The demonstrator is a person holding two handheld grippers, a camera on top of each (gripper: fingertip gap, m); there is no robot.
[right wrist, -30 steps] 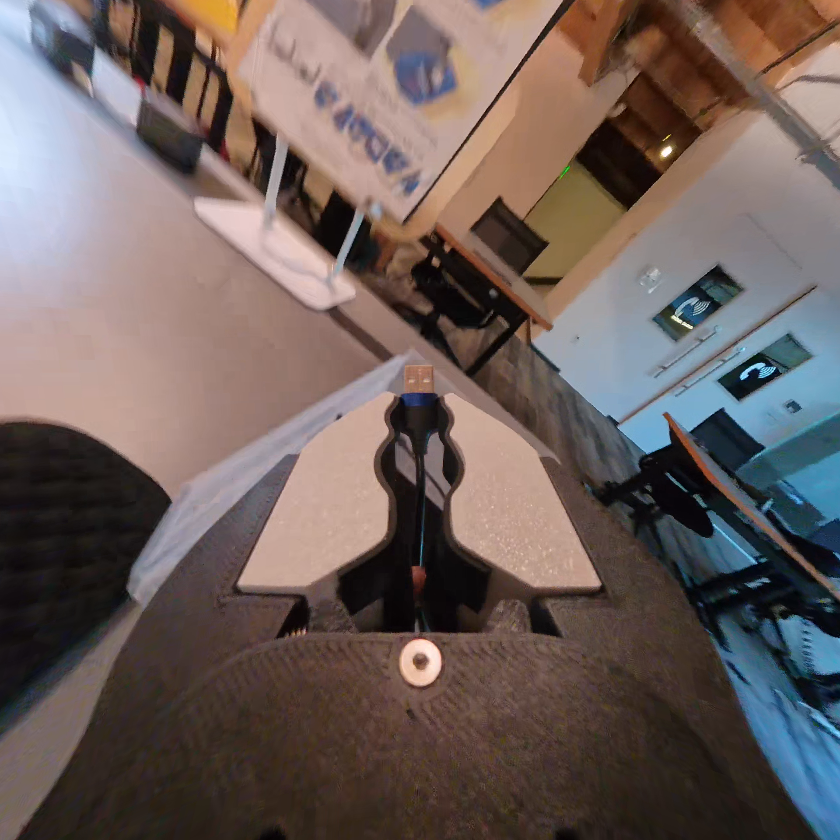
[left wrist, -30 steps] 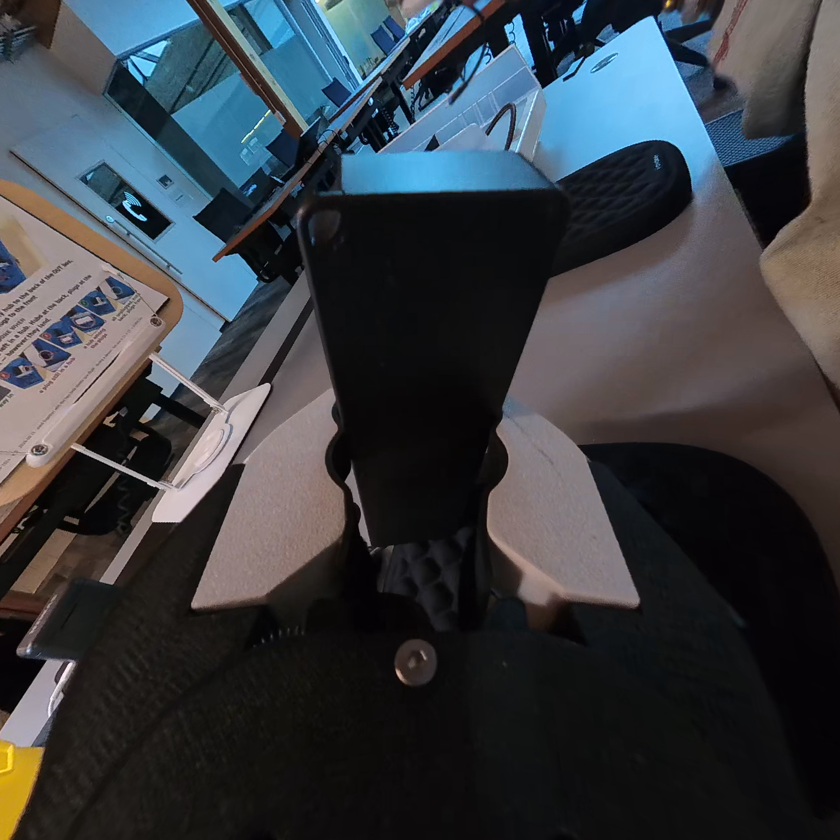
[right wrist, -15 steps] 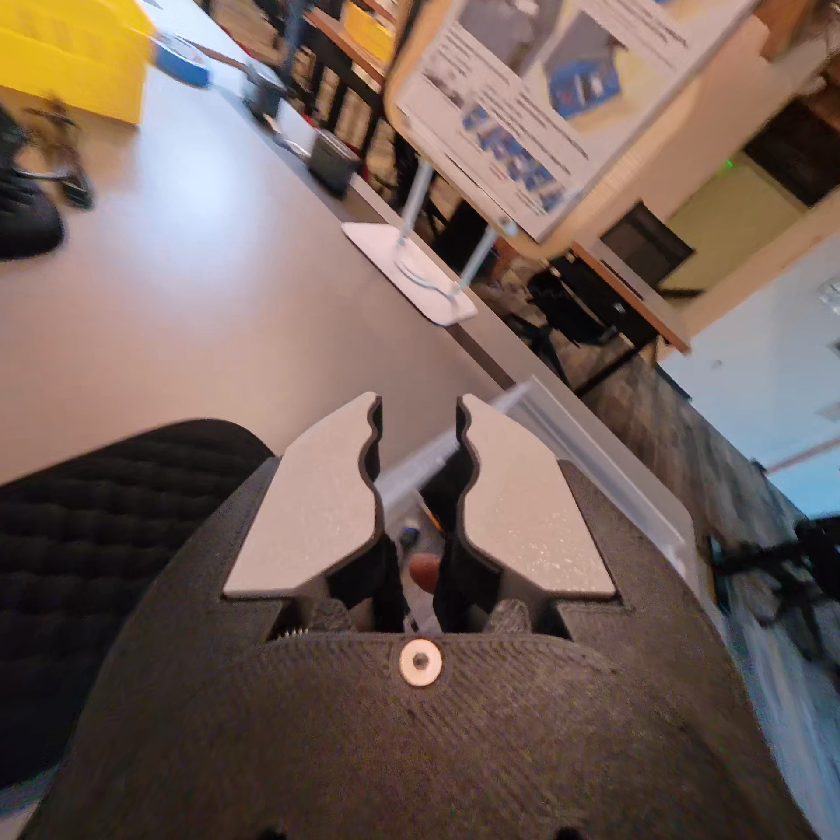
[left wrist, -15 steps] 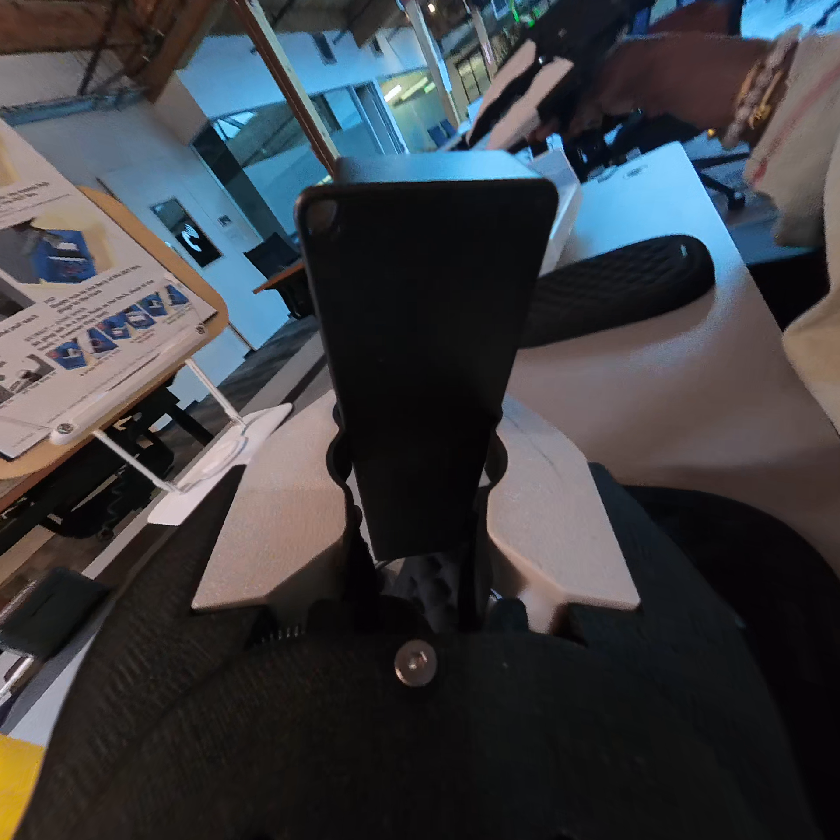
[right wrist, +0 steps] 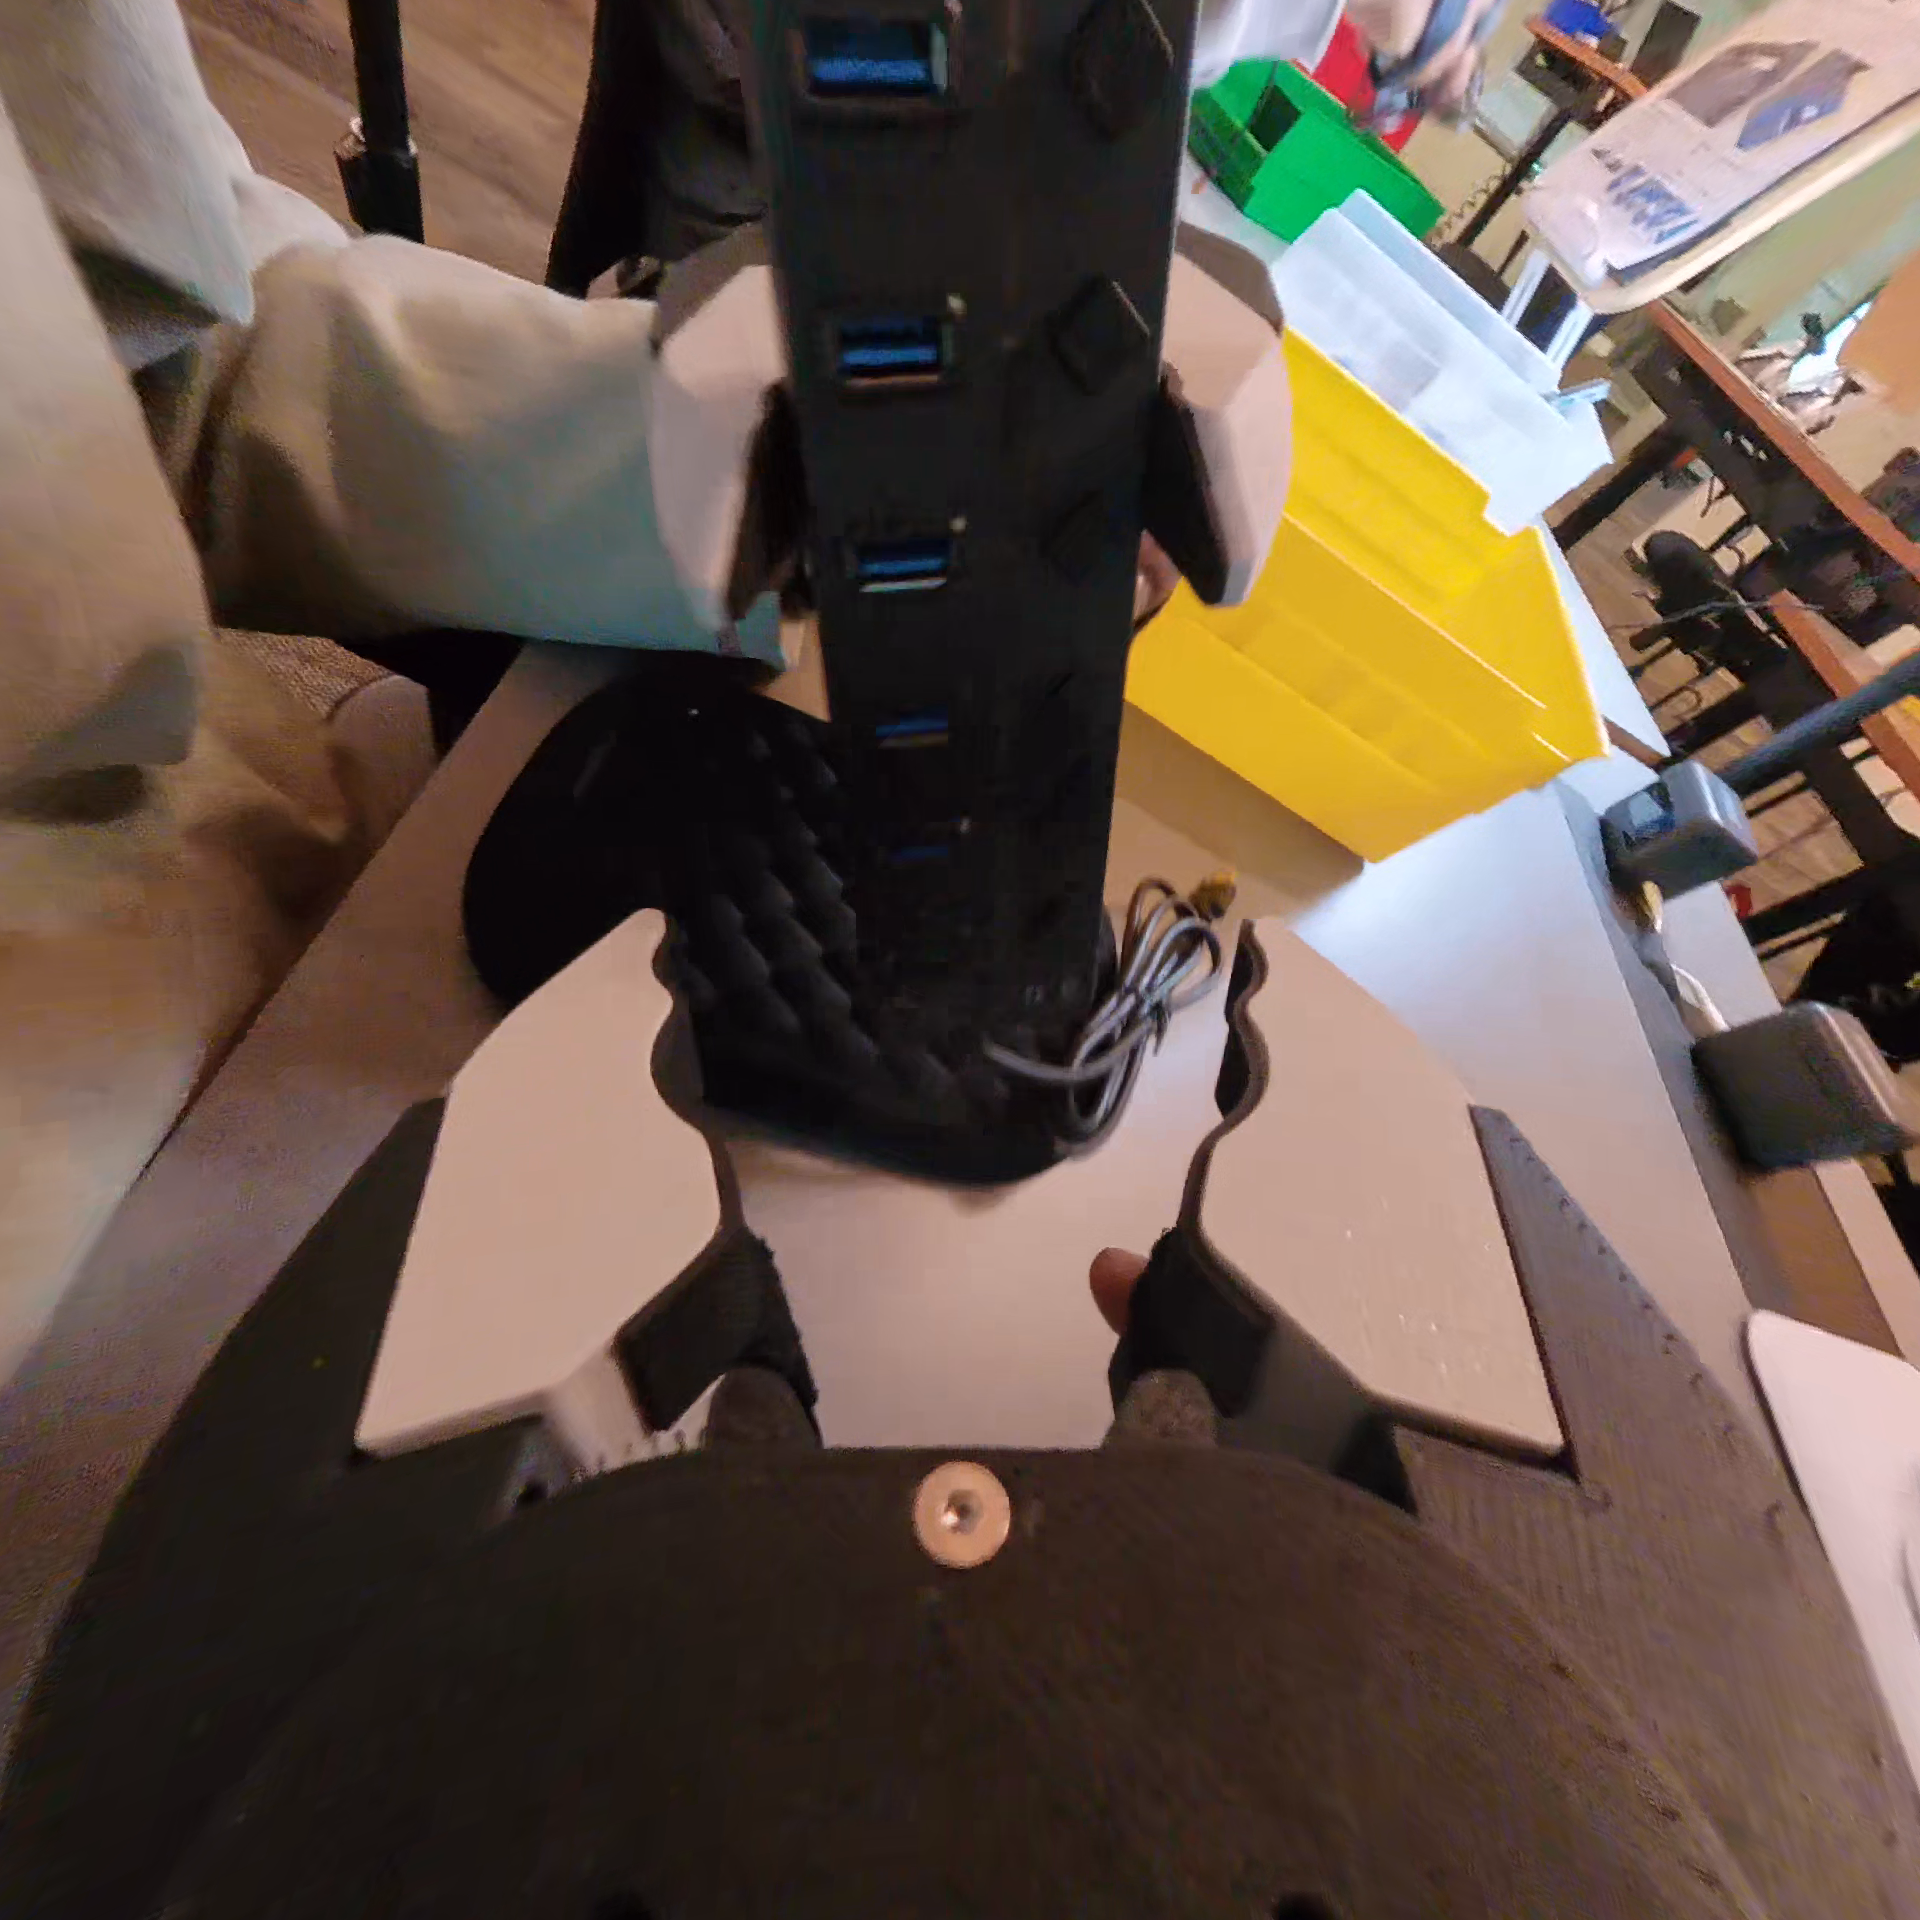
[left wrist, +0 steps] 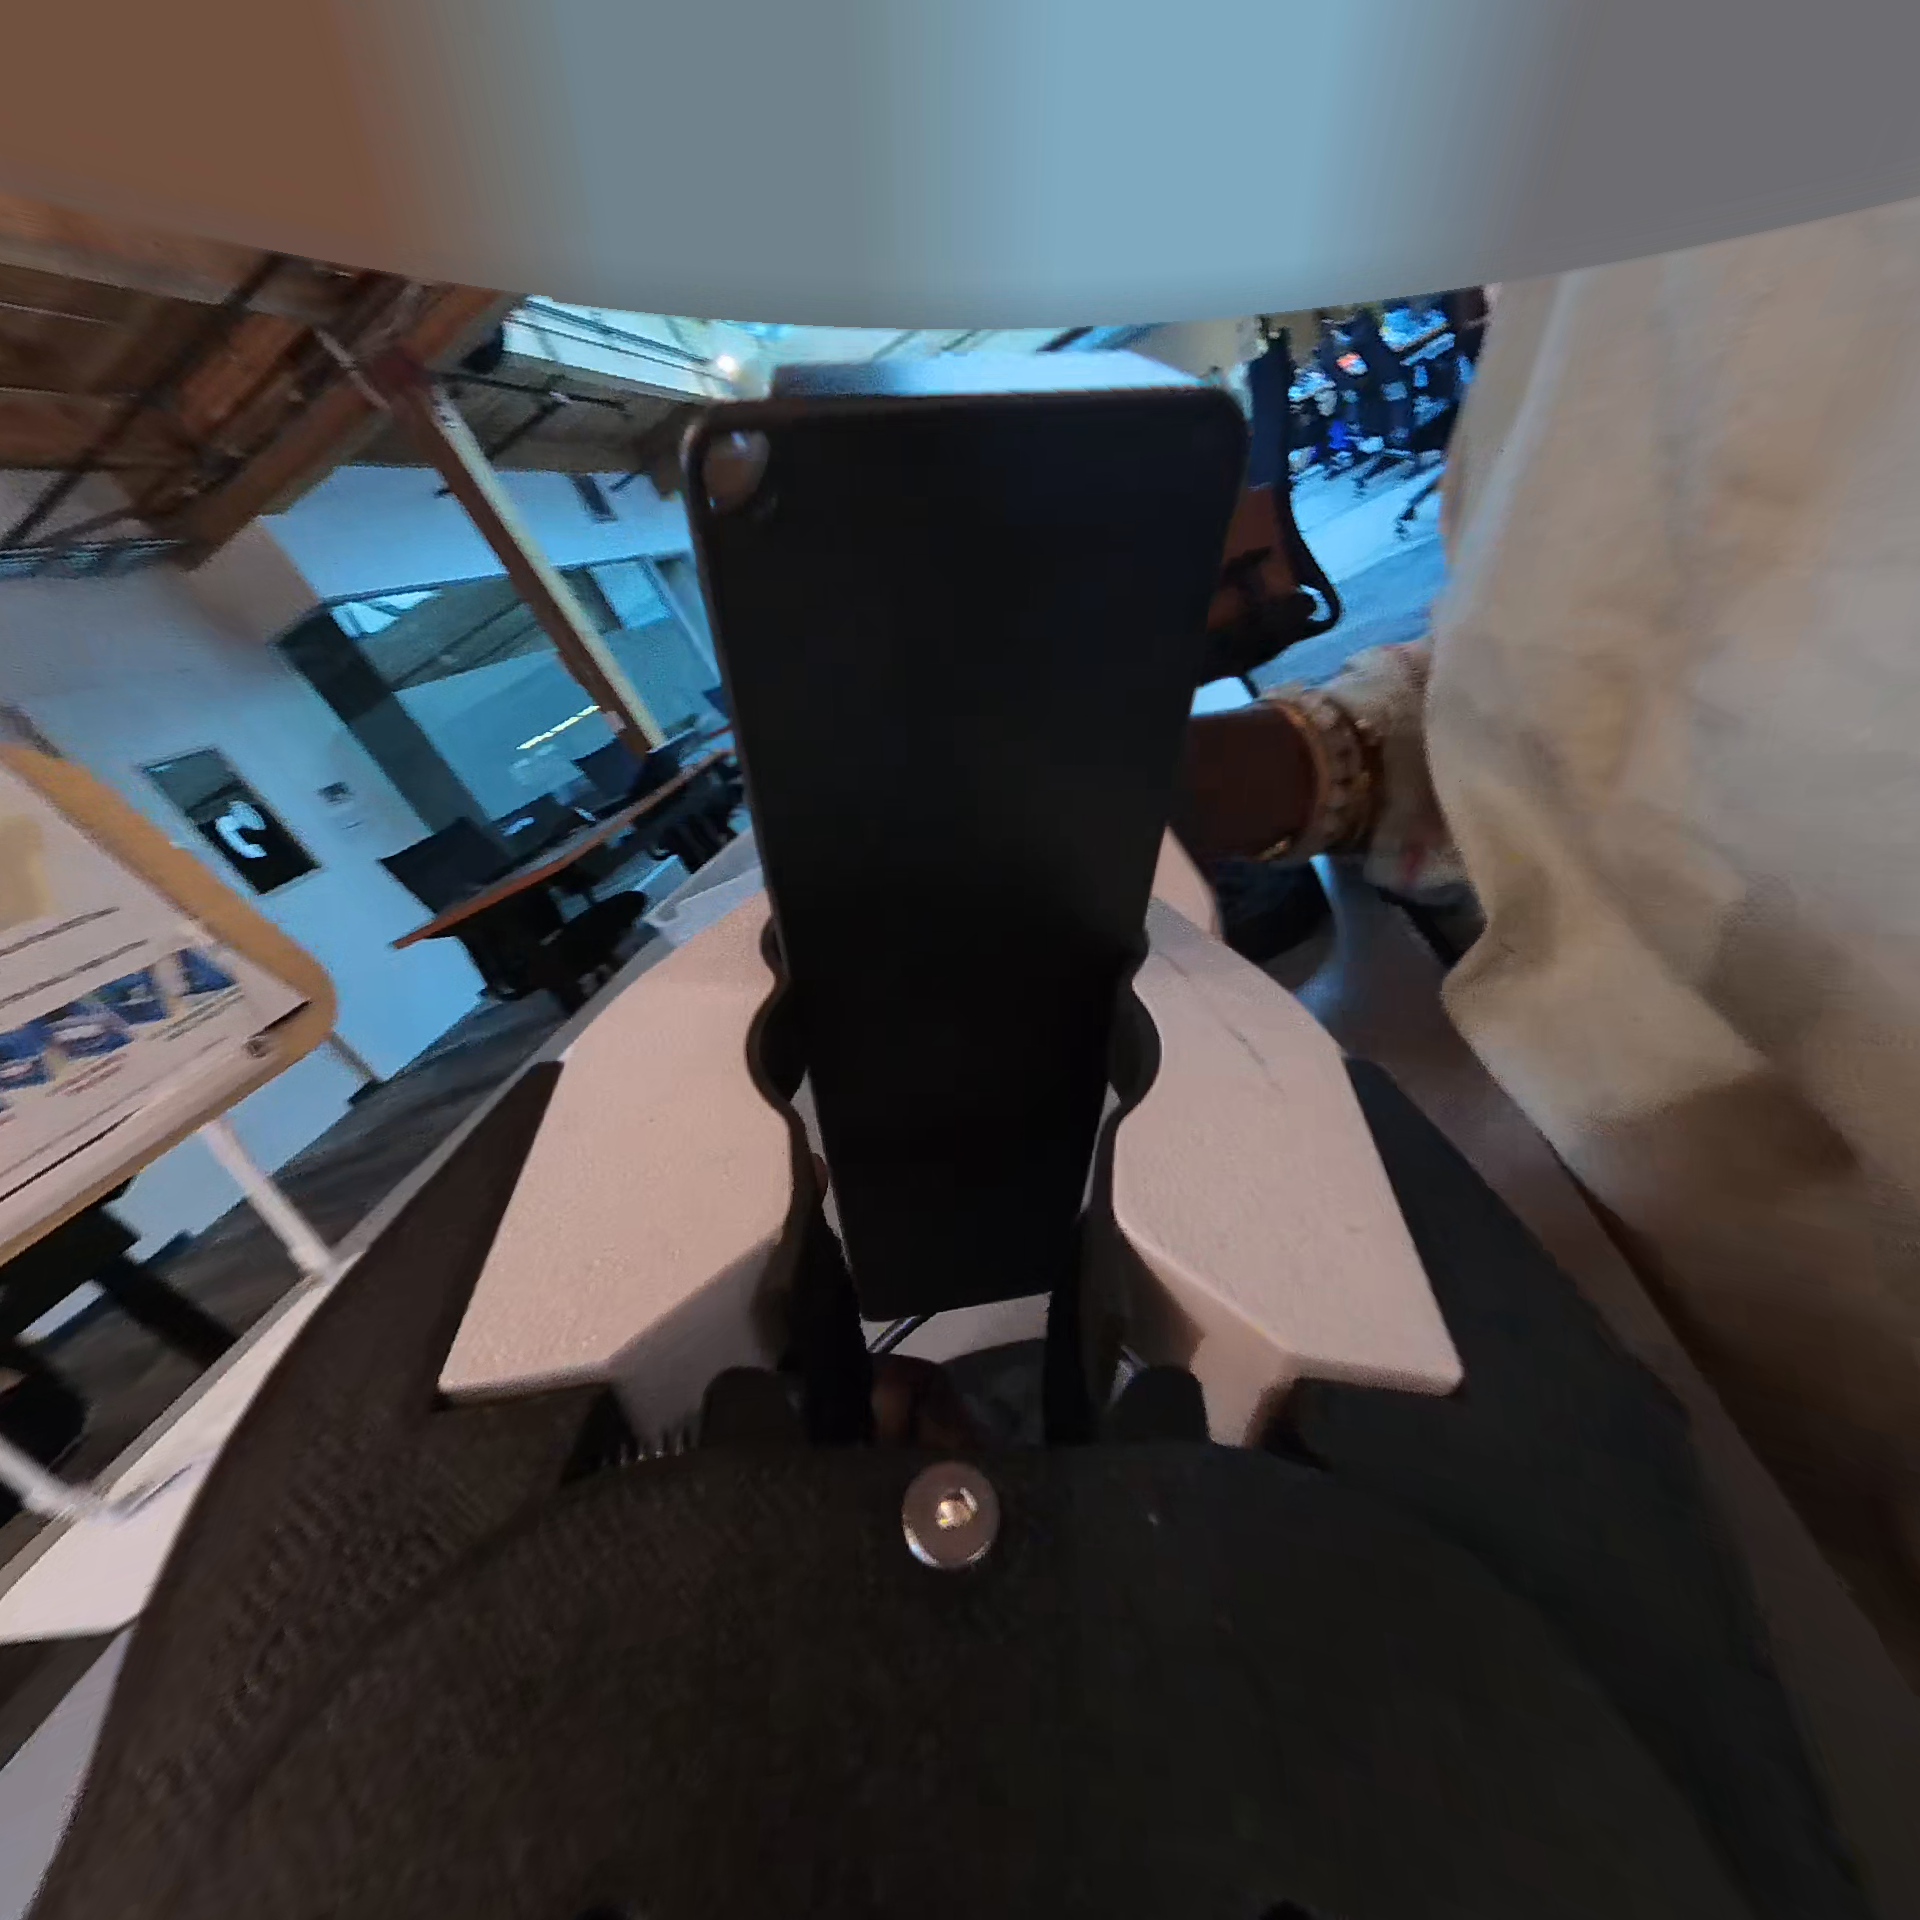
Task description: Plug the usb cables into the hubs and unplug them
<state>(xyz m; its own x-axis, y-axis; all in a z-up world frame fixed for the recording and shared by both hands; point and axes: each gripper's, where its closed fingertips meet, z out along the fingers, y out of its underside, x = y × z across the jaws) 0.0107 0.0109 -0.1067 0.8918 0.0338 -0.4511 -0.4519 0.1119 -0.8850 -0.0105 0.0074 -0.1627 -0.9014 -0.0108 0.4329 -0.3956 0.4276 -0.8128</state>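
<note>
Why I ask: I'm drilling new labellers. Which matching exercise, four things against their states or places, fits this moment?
Things:
1 left gripper
2 right gripper
3 yellow bin
4 grey cables

States or places:
a coiled beside the black pad
b open, empty
c shut on the USB hub
d next to the clear bins

Pairs: 1-c, 2-b, 3-d, 4-a
</note>
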